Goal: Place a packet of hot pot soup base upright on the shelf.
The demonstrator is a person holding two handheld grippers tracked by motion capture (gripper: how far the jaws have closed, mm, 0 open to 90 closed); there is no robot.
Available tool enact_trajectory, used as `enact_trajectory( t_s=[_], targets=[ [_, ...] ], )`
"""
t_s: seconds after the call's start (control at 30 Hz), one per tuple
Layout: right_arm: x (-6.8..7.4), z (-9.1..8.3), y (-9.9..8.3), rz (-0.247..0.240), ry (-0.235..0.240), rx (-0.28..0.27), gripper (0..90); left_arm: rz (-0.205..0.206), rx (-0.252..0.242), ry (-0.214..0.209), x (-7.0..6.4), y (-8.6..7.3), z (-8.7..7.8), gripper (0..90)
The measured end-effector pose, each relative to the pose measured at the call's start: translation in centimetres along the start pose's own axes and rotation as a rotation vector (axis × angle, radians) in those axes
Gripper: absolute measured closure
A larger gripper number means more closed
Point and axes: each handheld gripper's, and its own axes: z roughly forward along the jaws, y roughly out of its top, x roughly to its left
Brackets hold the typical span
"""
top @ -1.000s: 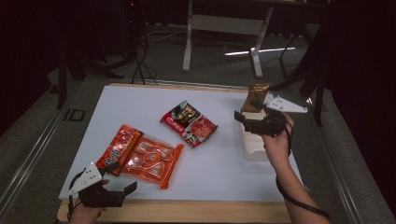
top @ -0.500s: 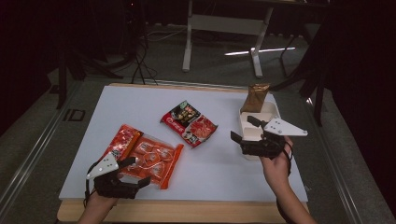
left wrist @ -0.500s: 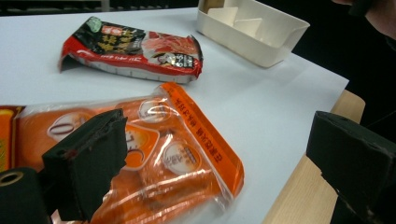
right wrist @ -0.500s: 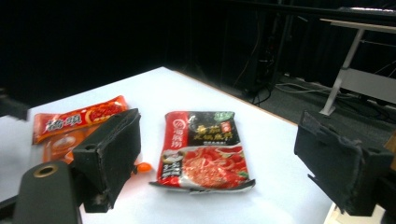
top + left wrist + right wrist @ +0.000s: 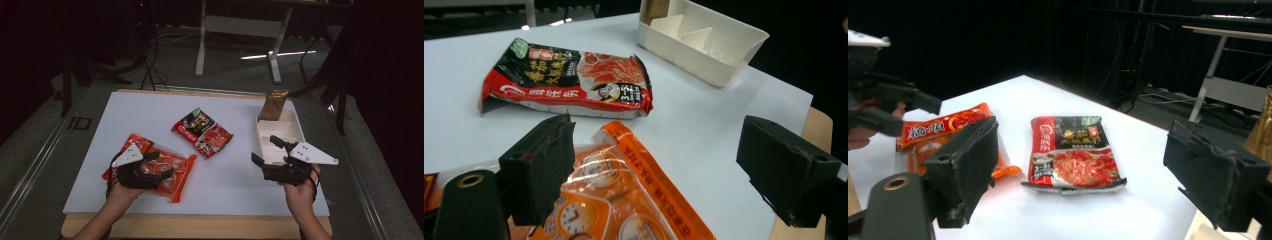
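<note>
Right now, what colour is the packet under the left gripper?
Orange with a clear window, the packet lies below the open left gripper; the left gripper view shows it best.

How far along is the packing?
Done: one brown pouch stands in the white bin. In hand: the left gripper hovers open over the orange packet, not gripping it. The right gripper is open, holding nothing. Left: orange packets and the black-red packet lie on the table.
</note>
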Motion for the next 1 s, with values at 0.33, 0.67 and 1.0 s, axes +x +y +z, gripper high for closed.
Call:
enact_trajectory(
  t_s=[0.33, 0.67, 1.0],
  targets=[
    [0.6, -1.7, -0.3, 0.017, 0.014, -0.016, 14.4, -0.023, 0.105, 0.113, 2.4, 1.7, 3.6, 50.8],
    [1.0, -2.3, -0.4, -0.006, 0.035, -0.037, 14.6, -0.032, 0.277, 0.279, 5.0, 2.4, 8.2, 79.1],
    [1.2, -1.8, -0.7, -0.013, 0.052, -0.023, 14.7, -0.099, 0.383, 0.285, 7.0, 2.8, 11.5, 89.5]
  ],
)
